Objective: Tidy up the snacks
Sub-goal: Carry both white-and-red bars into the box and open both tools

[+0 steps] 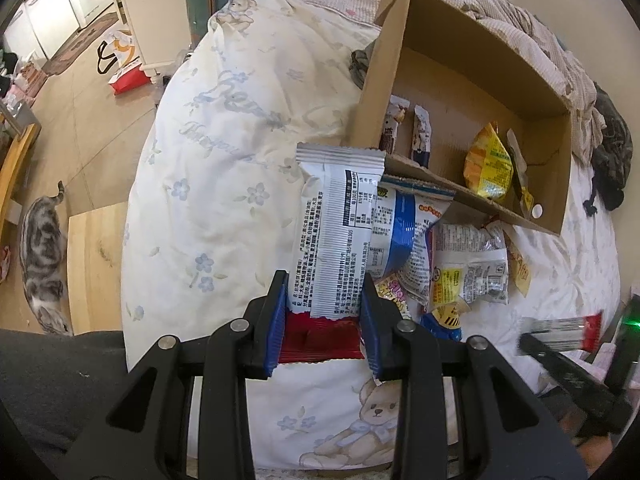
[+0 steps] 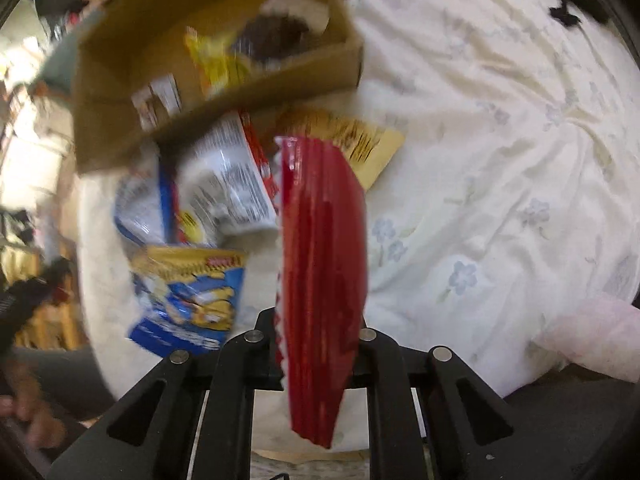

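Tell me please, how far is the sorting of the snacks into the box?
Done: a few packets, among them a yellow bag, already lie in the cardboard box. In hand: the left gripper is shut on a white and red packet, and the right gripper is shut on a red packet. Left: several packets, such as a blue one, lie on the bed beside the box.

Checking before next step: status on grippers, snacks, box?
Left gripper shut on white-and-red packet. Right gripper shut on red packet. Loose snacks lie before the cardboard box; box opening unobstructed.
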`<state>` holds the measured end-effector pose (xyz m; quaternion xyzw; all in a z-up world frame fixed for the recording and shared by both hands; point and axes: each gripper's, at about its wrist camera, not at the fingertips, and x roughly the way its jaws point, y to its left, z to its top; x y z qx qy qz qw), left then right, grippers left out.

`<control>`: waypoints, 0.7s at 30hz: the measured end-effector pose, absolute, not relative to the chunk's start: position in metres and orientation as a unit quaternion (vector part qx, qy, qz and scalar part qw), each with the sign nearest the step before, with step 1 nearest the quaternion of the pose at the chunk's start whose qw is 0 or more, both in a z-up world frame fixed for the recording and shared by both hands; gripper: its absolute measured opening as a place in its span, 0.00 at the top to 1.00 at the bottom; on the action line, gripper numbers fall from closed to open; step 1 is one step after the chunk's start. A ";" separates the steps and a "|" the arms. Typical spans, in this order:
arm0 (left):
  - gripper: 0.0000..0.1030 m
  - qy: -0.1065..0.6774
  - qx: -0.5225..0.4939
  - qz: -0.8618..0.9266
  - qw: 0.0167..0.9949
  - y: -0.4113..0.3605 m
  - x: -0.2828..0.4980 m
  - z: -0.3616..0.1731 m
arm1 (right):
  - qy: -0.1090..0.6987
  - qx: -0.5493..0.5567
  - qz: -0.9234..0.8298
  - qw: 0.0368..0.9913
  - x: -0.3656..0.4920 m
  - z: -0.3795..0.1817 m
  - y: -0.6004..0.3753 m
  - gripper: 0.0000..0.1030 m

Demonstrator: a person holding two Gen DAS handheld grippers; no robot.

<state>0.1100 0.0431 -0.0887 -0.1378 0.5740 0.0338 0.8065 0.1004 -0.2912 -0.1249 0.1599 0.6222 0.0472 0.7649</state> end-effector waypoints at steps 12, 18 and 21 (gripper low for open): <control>0.71 0.528 -0.123 0.023 0.840 0.038 0.109 -0.060 | 0.545 0.248 0.096 0.795 0.095 -0.076 -0.308 0.86; 0.71 0.505 -0.116 0.013 0.855 0.035 0.130 -0.033 | 0.525 0.221 0.113 0.814 0.116 -0.049 -0.287 0.86; 0.71 0.492 -0.104 0.003 0.864 0.028 0.145 -0.019 | 0.515 0.207 0.124 0.822 0.135 -0.044 -0.281 0.86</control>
